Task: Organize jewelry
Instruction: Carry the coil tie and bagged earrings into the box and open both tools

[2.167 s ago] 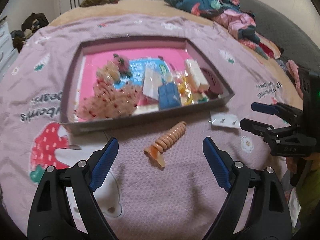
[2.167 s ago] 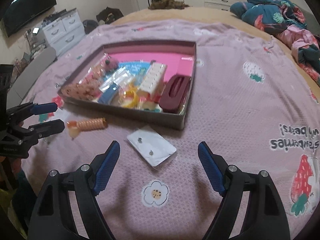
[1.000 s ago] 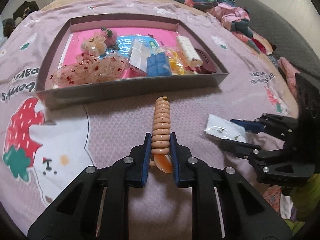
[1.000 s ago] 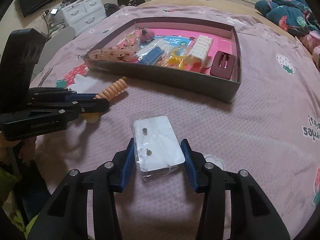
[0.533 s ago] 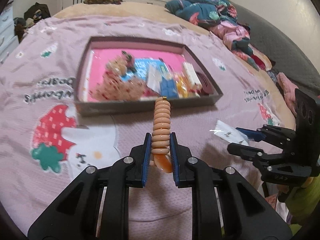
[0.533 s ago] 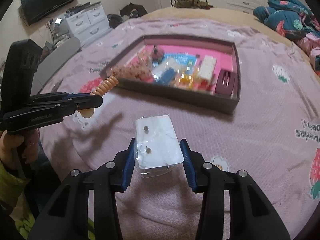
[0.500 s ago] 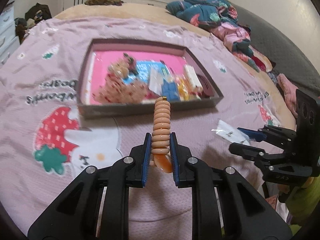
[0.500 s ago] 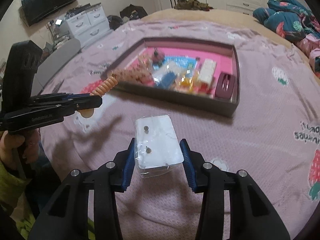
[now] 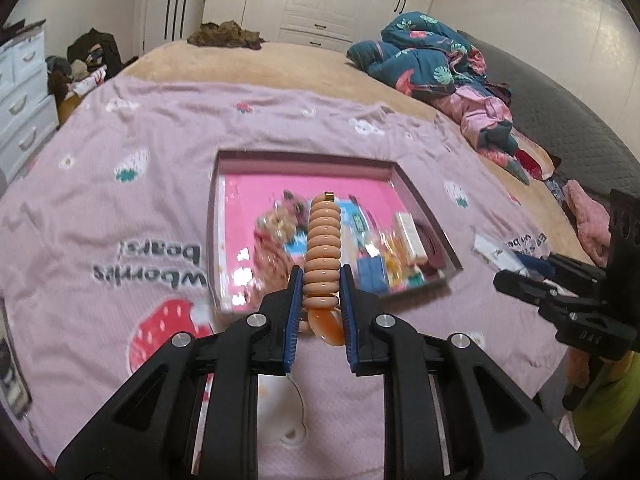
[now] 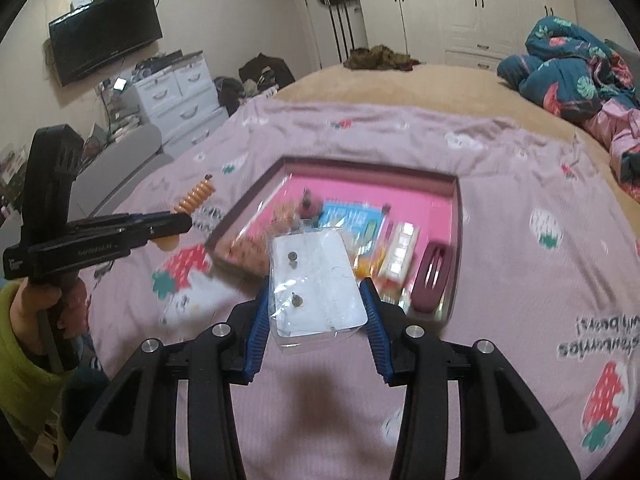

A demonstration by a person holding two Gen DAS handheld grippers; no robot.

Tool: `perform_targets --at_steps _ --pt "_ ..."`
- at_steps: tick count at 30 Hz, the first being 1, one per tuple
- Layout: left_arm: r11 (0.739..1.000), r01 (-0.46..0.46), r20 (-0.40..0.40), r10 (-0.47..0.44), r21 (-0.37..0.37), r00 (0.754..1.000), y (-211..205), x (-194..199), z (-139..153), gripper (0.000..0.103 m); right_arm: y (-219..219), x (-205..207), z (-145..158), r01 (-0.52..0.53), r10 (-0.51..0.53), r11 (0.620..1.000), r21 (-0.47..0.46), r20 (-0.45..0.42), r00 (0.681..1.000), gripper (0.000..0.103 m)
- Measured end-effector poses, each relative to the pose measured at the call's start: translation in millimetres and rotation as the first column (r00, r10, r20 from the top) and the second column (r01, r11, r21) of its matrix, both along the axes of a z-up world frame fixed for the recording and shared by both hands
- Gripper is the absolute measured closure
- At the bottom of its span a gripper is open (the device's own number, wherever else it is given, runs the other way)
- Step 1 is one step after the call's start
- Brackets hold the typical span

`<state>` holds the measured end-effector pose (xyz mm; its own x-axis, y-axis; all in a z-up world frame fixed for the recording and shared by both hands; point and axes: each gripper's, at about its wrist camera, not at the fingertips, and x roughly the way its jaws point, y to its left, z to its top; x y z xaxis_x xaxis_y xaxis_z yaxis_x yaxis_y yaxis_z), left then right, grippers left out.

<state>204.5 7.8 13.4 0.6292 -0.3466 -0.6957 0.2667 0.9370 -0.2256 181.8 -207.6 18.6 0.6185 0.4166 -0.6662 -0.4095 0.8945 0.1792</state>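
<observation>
My left gripper is shut on an orange coiled hair tie, which sticks out forward over the box. My right gripper is shut on a clear packet with a white earring card and two studs. Both are raised above the bed. Below lies a shallow dark box with a pink floor, holding several small jewelry items and packets. In the right wrist view the left gripper shows at the left with the hair tie. The right gripper shows at the right of the left wrist view.
A pink bedspread with strawberry prints covers the bed. A heap of blue and pink bedding lies at the far right. White drawers and a wall-mounted screen stand left of the bed. A person's hand in a green sleeve holds the left gripper.
Both grippers shut on their items and rose from the bedspread: the left with the hair tie, the right with the earring card. The box now sits lower and farther in both views.
</observation>
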Motion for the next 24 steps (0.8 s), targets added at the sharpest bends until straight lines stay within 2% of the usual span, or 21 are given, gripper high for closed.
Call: perform_targets --at_steps 6,11,24 --pt "1.000 -0.002 0.012 0.002 0.010 1.000 -2.0 20.4 5.9 0.092 -1.1 26.7 11.5 0.029 -0.029 1.000 -0.008 0.045 0.999 0.062" --pt "1.000 0.006 0.005 -0.006 0.022 1.000 -8.2 38.5 1.9 0.092 -1.8 48.2 10.6 0.050 -0.050 0.999 0.003 0.045 0.998 0.062" --pt "0.998 0.016 -0.052 -0.012 0.065 0.999 -21.8 73.5 -33.4 0.092 13.2 86.7 -20.6 0.092 -0.092 0.995 -0.030 -0.009 0.996 0.062"
